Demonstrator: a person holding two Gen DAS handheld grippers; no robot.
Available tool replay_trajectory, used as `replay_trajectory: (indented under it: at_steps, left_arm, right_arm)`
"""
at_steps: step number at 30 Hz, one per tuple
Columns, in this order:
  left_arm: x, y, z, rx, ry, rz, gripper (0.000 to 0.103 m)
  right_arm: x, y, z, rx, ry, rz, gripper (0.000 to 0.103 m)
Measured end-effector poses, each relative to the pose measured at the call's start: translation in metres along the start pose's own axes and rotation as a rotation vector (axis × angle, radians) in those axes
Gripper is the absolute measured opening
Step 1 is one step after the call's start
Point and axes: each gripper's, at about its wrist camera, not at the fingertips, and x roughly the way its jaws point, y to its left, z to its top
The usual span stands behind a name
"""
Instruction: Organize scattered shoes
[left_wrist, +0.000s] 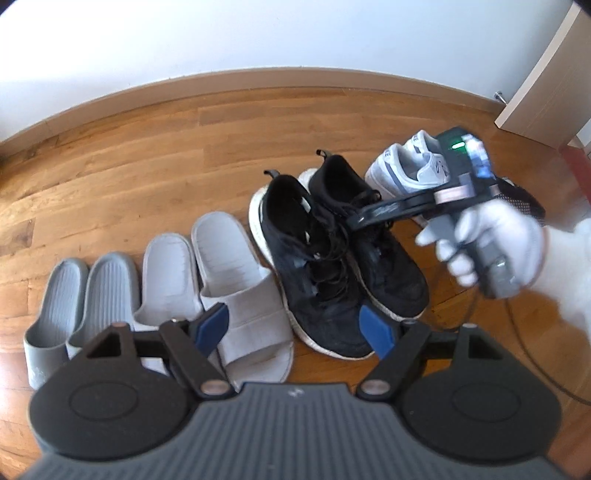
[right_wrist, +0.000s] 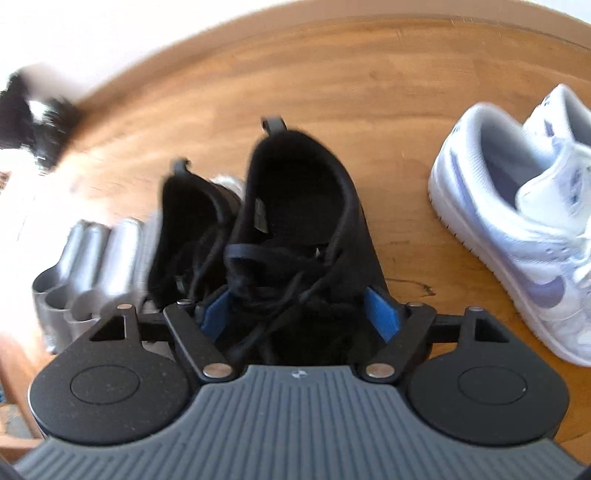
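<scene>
Blue pads are seen on the fingers of the left gripper (left_wrist: 299, 328), which is spread wide and holds nothing above the row of shoes. Just past it, four grey slippers (left_wrist: 166, 288) are lined up side by side on the wooden floor (left_wrist: 147, 158). To their right two black sneakers (left_wrist: 332, 251) are placed together, touching each other. The right gripper (right_wrist: 299, 314) is held in a white-gloved hand (left_wrist: 491, 243) over the right black sneaker; its fingers are spread wide on both sides of the laces, and a firm grip is not shown. Beyond it, a white and blue sneaker (right_wrist: 517, 221) is set apart to the right. A white wall (left_wrist: 258, 33) is seen behind.
</scene>
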Motion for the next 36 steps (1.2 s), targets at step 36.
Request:
replay_trajectory:
  at_steps: [36]
  left_arm:
    - [0.271, -0.158, 0.162, 0.14, -0.114, -0.225, 0.075]
  right_arm:
    - [-0.16, -0.212, -0.129, 0.048, -0.216, -0.258, 0.084]
